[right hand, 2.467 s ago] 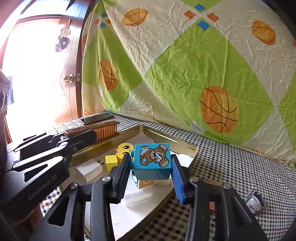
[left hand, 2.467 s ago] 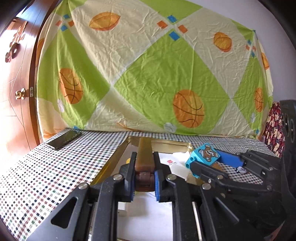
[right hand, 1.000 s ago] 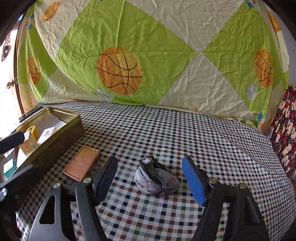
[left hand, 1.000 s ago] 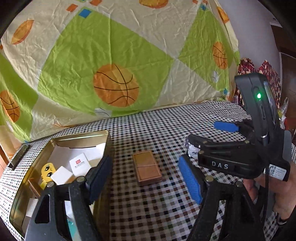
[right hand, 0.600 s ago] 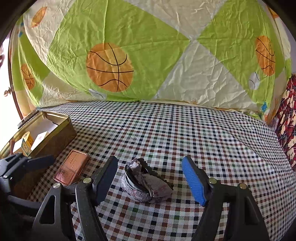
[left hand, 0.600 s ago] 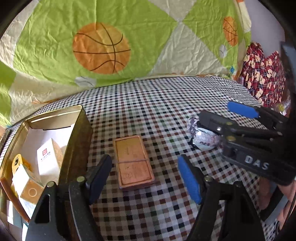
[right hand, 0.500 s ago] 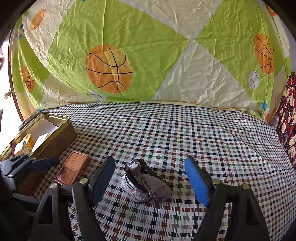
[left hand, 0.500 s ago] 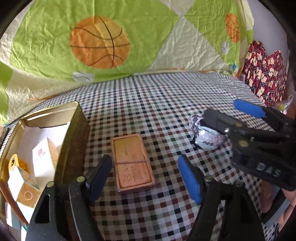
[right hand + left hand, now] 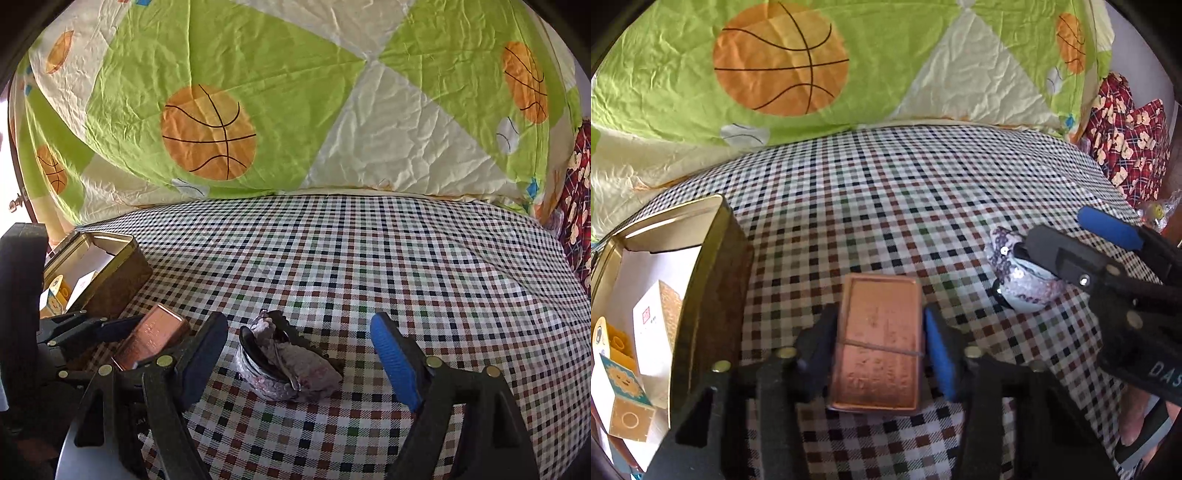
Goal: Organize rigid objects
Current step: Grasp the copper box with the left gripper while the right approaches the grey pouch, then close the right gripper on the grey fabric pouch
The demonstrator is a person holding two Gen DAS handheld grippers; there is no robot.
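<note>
A flat copper-coloured metal case (image 9: pixel 879 343) lies on the checked tablecloth. My left gripper (image 9: pixel 879 343) is shut on its two long sides. The case also shows in the right wrist view (image 9: pixel 153 338), at the left, between the left gripper's jaws. A small sequinned pouch (image 9: pixel 284 365) lies on the cloth between the fingers of my right gripper (image 9: pixel 299 363), which is open around it without touching. The pouch shows in the left wrist view (image 9: pixel 1019 280), partly behind the right gripper's finger.
A gold tin box (image 9: pixel 713 266) stands at the left, holding several small boxes and toy blocks; it shows in the right wrist view (image 9: pixel 122 266) too. A basketball-print sheet (image 9: pixel 295 110) hangs behind the table. Red patterned fabric (image 9: pixel 1126 125) lies at the far right.
My left gripper has come down over the copper case and closed on its sides. My right gripper stays open around the pouch, slightly closer to it.
</note>
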